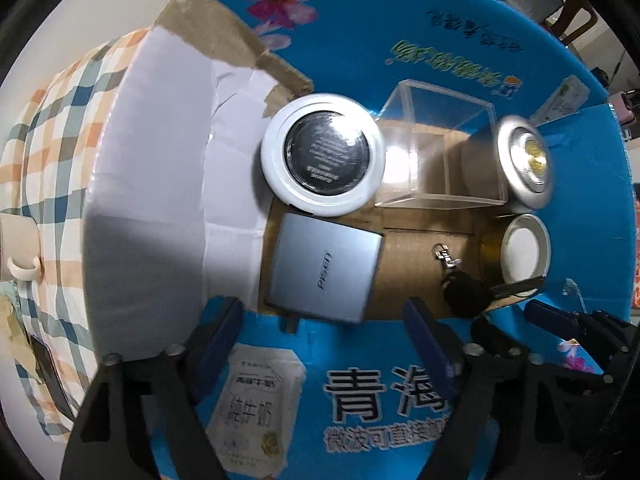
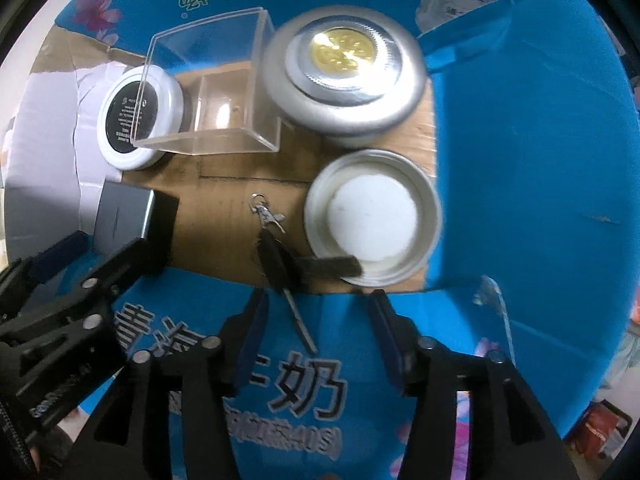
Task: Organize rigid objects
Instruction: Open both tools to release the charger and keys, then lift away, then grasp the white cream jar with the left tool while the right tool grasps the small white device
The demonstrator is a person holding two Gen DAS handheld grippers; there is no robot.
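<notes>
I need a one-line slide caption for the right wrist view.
Open right gripper above a blue box holding tins, a clear case and a key.

Bright blue printed cardboard box (image 1: 400, 60) with pink flowers, brown inside. Checked cloth (image 1: 52, 152) in orange, blue and white. White-rimmed round tin (image 1: 322, 148) with black centre. Grey flat rectangular power bank (image 1: 324, 268). Silver round case (image 2: 344, 76) with gold coin. Black key (image 2: 276, 260).
</notes>
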